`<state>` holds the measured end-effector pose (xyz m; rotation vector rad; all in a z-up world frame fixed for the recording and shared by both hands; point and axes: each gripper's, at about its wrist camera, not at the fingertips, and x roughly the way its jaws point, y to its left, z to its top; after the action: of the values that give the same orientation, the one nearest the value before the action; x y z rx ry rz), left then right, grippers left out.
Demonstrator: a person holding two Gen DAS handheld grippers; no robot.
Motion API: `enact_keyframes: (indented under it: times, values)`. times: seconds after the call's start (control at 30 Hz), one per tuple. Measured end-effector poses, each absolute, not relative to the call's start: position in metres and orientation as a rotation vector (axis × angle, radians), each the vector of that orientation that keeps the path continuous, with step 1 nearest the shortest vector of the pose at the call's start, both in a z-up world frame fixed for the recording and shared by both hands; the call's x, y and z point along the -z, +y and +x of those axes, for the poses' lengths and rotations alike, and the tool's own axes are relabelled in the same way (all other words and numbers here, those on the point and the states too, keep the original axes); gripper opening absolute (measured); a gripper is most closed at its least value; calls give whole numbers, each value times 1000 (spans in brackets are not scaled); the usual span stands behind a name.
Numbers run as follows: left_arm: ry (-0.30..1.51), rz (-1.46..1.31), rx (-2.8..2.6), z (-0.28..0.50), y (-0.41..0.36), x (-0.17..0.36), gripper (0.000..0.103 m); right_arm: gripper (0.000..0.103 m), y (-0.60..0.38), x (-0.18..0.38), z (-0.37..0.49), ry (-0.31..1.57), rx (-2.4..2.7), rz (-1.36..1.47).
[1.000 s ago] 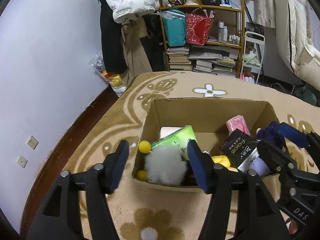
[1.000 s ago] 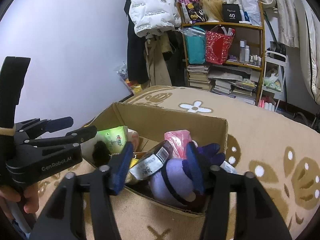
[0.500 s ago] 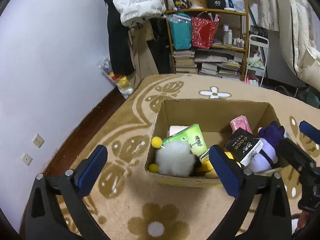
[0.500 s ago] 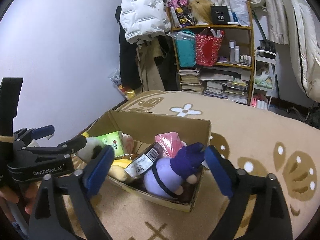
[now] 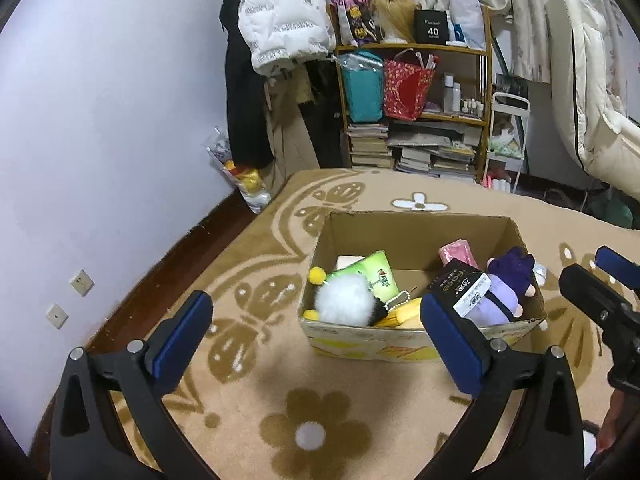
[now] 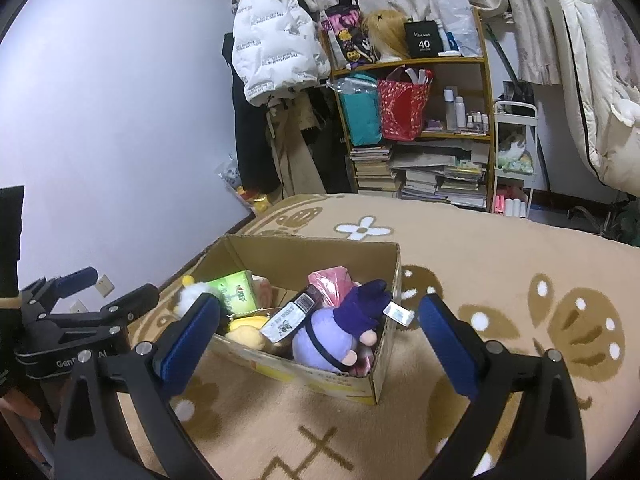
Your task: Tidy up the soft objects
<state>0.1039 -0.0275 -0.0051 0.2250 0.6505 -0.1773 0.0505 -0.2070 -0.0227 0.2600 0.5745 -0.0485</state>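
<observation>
An open cardboard box stands on the patterned carpet. In it lie a white fluffy plush, a green tissue pack, a pink pack, a black pack, a yellow plush and a purple plush. My left gripper hangs open and empty above the box's near left side. In the right wrist view the same box holds the purple plush at its near corner. My right gripper is wide open above it, holding nothing.
The beige carpet spreads around the box. A bare wall with sockets runs along the left. At the back stand a crowded shelf, hanging coats, a white cart and a bag of toys.
Both grippers opened wide, letting go of the white plush and the purple plush, which now lie in the box. Both have pulled back and up from the box.
</observation>
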Motion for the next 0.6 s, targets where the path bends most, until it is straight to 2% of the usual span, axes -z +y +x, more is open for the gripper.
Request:
enact_keyframes:
  times: [0.6]
  values:
    - [560,223,179,43,-10,-29,102,103,-187,0,-13,543,41,239]
